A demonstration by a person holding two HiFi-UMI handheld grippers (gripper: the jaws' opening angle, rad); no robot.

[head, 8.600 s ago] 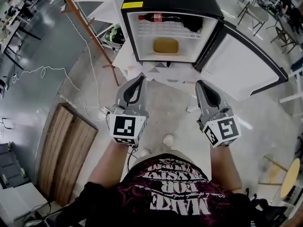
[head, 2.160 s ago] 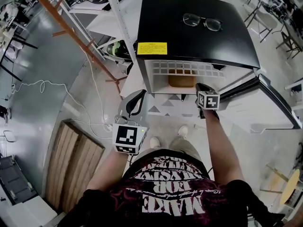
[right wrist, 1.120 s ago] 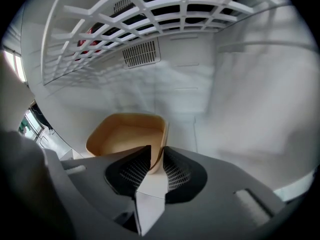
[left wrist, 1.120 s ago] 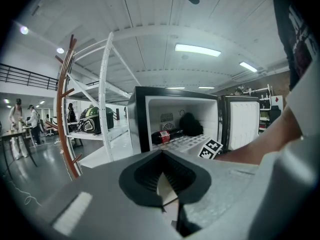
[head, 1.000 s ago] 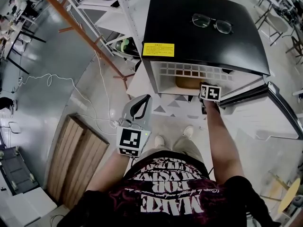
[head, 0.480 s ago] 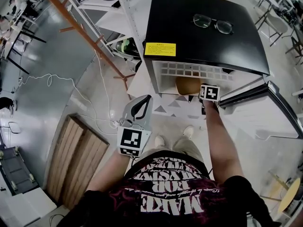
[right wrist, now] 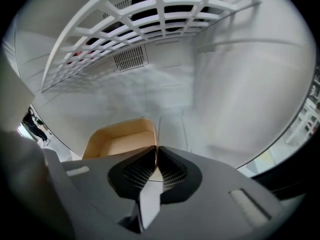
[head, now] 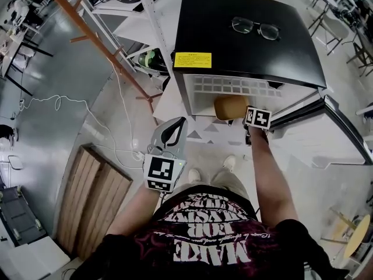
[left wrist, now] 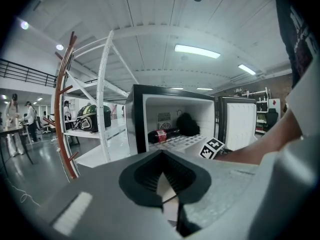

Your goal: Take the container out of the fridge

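Note:
The tan container (head: 231, 106) pokes out of the lower compartment of the black mini fridge (head: 245, 39), under its white wire shelf (head: 233, 86). My right gripper (head: 249, 115) reaches into the fridge mouth beside it. In the right gripper view the gripper (right wrist: 155, 154) is shut on the container's (right wrist: 120, 141) near right rim, and the container rests low in the white interior. My left gripper (head: 173, 126) hangs in front of the fridge, left of the opening, shut with nothing in it. In the left gripper view it (left wrist: 161, 159) points toward the open fridge.
Glasses (head: 255, 28) lie on the fridge top. The fridge door (head: 326, 139) stands open to the right. A cola bottle (left wrist: 162, 135) lies on the upper shelf. A white rack with a helmet (head: 152, 60) and an orange post (head: 99, 45) stand left; a wooden panel (head: 93, 203) lies on the floor.
The right gripper has drawn back from the fridge with the container, which now sticks out farther from under the wire shelf. The left gripper has stayed almost still.

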